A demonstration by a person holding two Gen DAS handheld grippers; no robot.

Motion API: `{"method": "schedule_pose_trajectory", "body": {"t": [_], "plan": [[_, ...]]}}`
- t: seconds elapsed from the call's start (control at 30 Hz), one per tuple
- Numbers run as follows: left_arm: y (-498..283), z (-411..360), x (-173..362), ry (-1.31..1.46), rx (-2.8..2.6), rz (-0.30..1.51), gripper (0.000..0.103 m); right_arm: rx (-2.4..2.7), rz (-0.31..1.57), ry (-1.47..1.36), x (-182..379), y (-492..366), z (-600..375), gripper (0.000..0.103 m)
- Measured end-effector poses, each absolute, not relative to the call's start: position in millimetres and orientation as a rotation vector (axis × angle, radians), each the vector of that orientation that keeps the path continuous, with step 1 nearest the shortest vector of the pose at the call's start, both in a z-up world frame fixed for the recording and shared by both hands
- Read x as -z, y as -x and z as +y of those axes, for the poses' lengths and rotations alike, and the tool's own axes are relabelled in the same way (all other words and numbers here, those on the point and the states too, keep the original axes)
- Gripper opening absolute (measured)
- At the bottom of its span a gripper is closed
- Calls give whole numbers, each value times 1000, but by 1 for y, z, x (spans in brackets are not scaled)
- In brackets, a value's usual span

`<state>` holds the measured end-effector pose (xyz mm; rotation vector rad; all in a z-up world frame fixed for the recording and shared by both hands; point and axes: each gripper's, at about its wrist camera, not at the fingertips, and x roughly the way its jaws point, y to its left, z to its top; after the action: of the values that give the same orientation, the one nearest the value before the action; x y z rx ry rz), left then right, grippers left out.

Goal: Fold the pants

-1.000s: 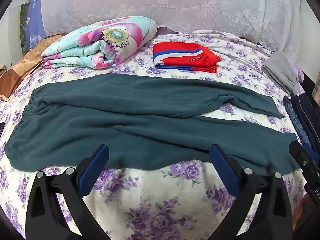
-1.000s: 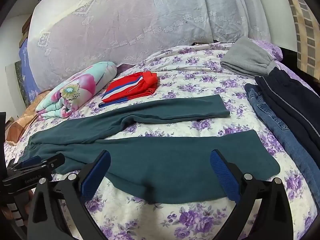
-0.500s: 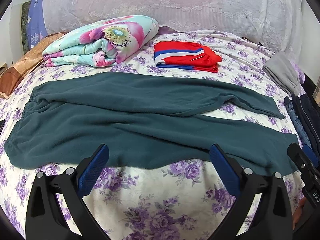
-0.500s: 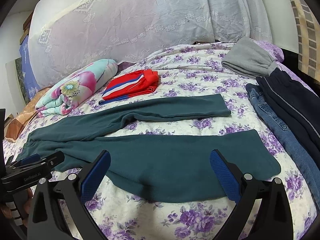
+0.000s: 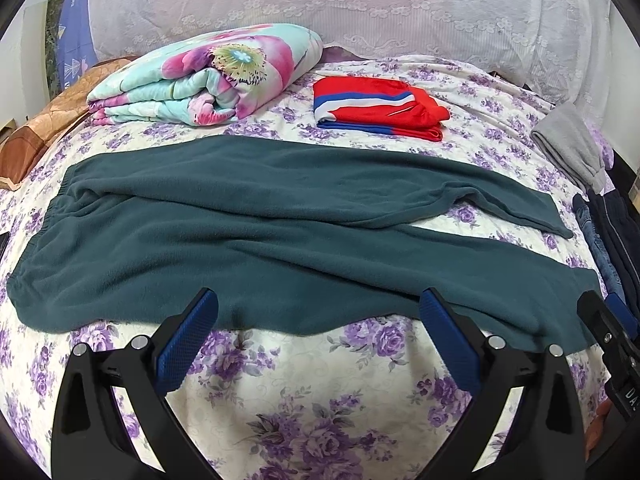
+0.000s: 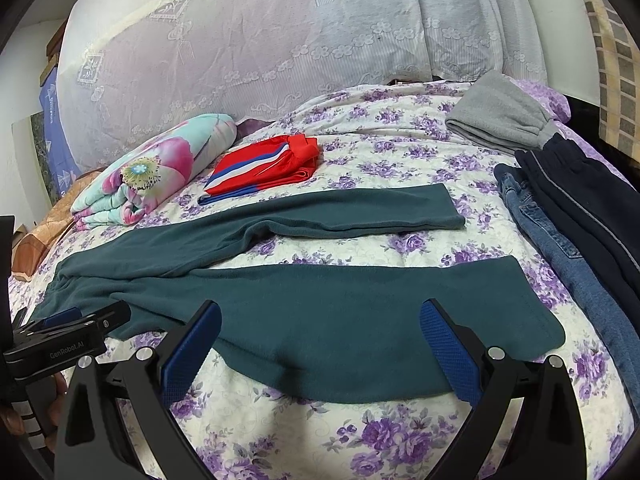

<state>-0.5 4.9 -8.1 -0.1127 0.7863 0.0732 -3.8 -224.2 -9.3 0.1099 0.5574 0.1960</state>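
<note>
Dark teal fleece pants (image 5: 256, 236) lie flat across the floral bed, waistband at the left, two legs spread apart toward the right. They also show in the right wrist view (image 6: 320, 312). My left gripper (image 5: 318, 340) is open and empty, just short of the near edge of the near leg, around its middle. My right gripper (image 6: 320, 352) is open and empty, over the near edge of the near leg by its cuff end. Each gripper shows at the edge of the other's view: the right one (image 5: 612, 332), the left one (image 6: 64, 332).
A rolled floral quilt (image 5: 208, 80) and folded red, white and blue shorts (image 5: 376, 108) lie behind the pants. A folded grey garment (image 6: 496, 116), jeans (image 6: 560, 248) and dark navy pants (image 6: 588, 208) lie at the right edge. A lace-covered headboard (image 6: 280, 40) stands behind.
Both grippers have drawn back and up very slightly, so the pants sit a little lower and farther in view. Both jaws stay open. The pants have not moved.
</note>
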Motion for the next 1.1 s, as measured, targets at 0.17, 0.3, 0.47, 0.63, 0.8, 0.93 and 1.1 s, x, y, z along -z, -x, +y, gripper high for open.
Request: {"method": "schedule_pose_trajectory", "body": {"t": [0.17, 0.3, 0.47, 0.63, 0.8, 0.93, 1.1], "plan": [[1, 4, 7, 102, -73, 777, 98, -203, 555, -106, 9, 4, -224, 100], [0, 3, 8, 106, -74, 788, 98, -203, 557, -107, 9, 5, -224, 100], [0, 4, 9, 111, -75, 785, 98, -201, 566, -108, 9, 4, -224, 100], [1, 4, 8, 110, -76, 784, 98, -201, 565, -108, 9, 4, -223, 100], [1, 4, 8, 113, -77, 783, 98, -201, 565, -107, 10, 4, -223, 100], [1, 4, 8, 111, -77, 783, 98, -201, 565, -107, 9, 4, -223, 100], [1, 4, 8, 111, -77, 783, 98, -201, 565, -107, 9, 4, -223, 100]]}}
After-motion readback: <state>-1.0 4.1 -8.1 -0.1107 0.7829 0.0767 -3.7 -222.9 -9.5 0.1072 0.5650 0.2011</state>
